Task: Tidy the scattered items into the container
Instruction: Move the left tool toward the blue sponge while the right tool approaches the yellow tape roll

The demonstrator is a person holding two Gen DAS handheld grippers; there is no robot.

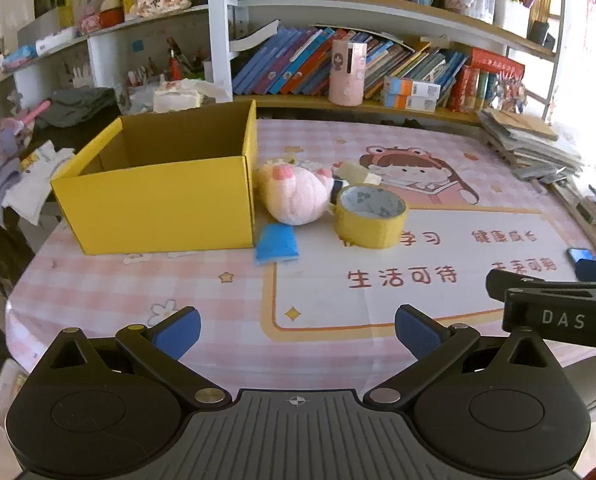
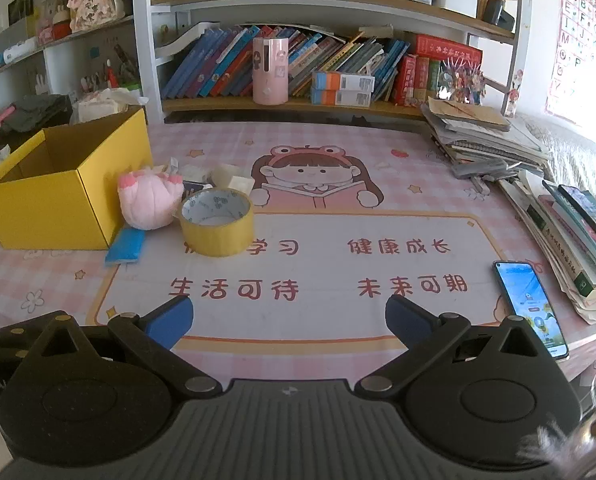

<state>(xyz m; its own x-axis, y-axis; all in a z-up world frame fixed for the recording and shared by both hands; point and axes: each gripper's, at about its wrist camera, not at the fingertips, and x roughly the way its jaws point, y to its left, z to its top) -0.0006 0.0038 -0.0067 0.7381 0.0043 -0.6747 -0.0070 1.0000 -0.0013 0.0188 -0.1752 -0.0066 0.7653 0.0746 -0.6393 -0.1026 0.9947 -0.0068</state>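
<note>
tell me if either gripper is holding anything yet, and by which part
Nothing is held. The left gripper and the right gripper are both open above the tablecloth, short of the tape roll.

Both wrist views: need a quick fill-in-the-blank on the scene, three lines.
1. The tape roll is colored ____.
2. The pink plush toy lies between the tape roll and the ____.
3. Both the left gripper and right gripper have their jaws ____.

Missing words: yellow; box; open
</note>
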